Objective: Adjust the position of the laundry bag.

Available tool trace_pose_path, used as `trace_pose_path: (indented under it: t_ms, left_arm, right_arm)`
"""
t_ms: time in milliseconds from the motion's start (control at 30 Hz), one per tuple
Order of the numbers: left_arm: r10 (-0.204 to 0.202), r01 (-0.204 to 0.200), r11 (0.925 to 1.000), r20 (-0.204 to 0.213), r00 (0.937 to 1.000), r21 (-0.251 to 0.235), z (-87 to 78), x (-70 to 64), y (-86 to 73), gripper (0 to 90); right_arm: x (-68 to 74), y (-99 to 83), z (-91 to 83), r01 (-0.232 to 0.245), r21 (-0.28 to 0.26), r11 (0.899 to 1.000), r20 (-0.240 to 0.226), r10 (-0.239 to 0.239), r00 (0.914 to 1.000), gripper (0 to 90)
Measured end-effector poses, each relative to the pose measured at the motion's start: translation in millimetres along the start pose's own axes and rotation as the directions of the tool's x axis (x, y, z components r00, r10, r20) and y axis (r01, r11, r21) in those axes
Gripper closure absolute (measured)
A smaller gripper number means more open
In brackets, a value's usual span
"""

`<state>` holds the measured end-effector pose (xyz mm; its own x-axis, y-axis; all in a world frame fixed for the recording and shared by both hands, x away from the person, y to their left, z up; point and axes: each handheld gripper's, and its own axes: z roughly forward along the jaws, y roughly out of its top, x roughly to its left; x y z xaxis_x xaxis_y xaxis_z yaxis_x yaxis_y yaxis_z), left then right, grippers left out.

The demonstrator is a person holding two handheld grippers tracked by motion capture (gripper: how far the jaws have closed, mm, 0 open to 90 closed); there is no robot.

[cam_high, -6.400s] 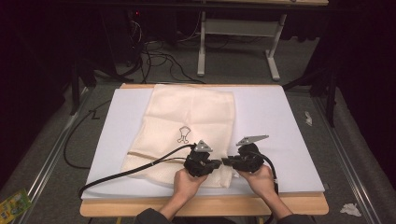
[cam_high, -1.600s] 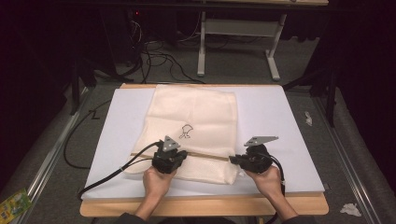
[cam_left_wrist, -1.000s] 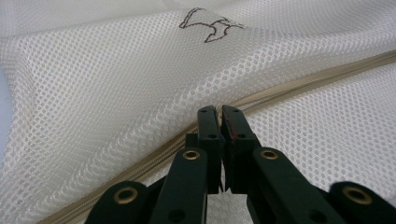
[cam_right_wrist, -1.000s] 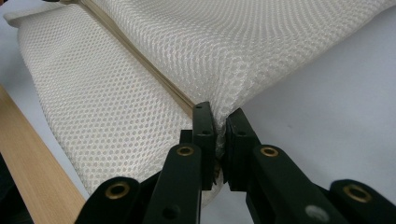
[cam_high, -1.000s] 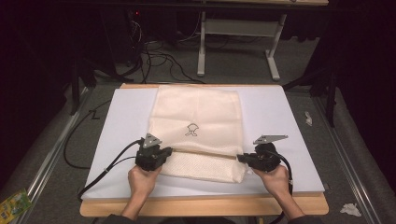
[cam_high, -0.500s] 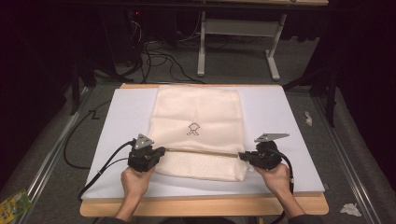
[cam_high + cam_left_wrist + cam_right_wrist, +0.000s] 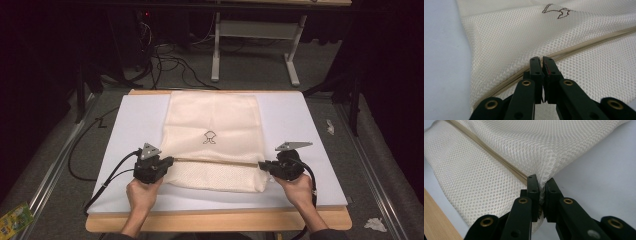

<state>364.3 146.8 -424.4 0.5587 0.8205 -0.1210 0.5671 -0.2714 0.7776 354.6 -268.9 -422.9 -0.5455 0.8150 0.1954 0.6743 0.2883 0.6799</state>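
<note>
A cream mesh bag (image 7: 214, 120) with a small dark printed mark (image 7: 210, 136) lies flat on the white table mat (image 7: 130, 125). A tan zipper line (image 7: 215, 161) runs across it near the front. My left gripper (image 7: 168, 161) is shut on the zipper's left end, and my right gripper (image 7: 263, 165) is shut on its right end at the bag's edge. In the left gripper view the jaws (image 7: 541, 61) pinch the mesh (image 7: 524, 37) at the zipper. In the right gripper view the jaws (image 7: 541, 183) clamp the bag's corner (image 7: 499, 142).
The mat rests on a wooden table (image 7: 215, 221) whose front edge shows below my hands. Black cables (image 7: 115, 172) trail left off the table. A white metal stand (image 7: 255, 30) and cables sit on the floor beyond. Scraps of paper (image 7: 375, 224) lie on the floor.
Both grippers started close together at the front middle of the bag, then moved apart, the left going left and the right going right. The bag's front now lies stretched straight between them.
</note>
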Motion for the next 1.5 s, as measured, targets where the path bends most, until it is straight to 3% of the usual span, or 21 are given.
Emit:
trace_pose_path:
  t_ms: [100,700,900,1200,1300,1367,1500]
  left_arm:
    - [0.0,0.0,1.0,-0.02,0.9998,0.0,-2.1,2.9,-1.1,87.3]
    - [-0.012,0.012,0.9999,-0.006,0.9999,-0.001,-3.3,6.6,-3.0,87.3]
    - [-0.029,0.029,0.9996,-0.024,0.9993,0.001,-6.9,14.1,-5.7,87.3]
    - [-0.021,0.021,0.9998,-0.033,0.9992,0.004,-7.1,15.1,-6.0,87.3]
    - [-0.015,0.015,0.9999,-0.053,0.9985,0.007,-8.8,16.5,-7.3,87.3]
    - [-0.028,0.028,0.9996,-0.035,0.999,0.004,-9.6,18.5,-8.5,87.3]
    - [-0.03,0.03,0.9995,-0.04,0.9988,0.001,-9.1,18.5,-9.4,87.3]
  right_arm:
    - [-1.2,0.2,0.0,-0.004,0.001,1.0,0.013,0.004,0.9999,86.3]
    - [-3.2,1.5,0.9,-0.003,0.008,1.0,0.018,0.003,0.9998,86.3]
    - [-6.0,1.0,-0.3,-0.01,0.011,1.0,0.033,0.009,0.9994,86.3]
    - [-7.2,1.5,-0.5,-0.003,0.009,1.0,0.032,0.003,0.9995,86.2]
    - [-8.2,0.9,-1.4,-0.006,0.011,1.0,0.04,0.005,0.9992,86.2]
    - [-10.5,-0.2,-3.2,-0.012,0.012,1.0,0.042,0.011,0.999,86.2]
    - [-10.5,0.0,-4.0,-0.012,0.009,1.0,0.042,0.011,0.999,86.2]
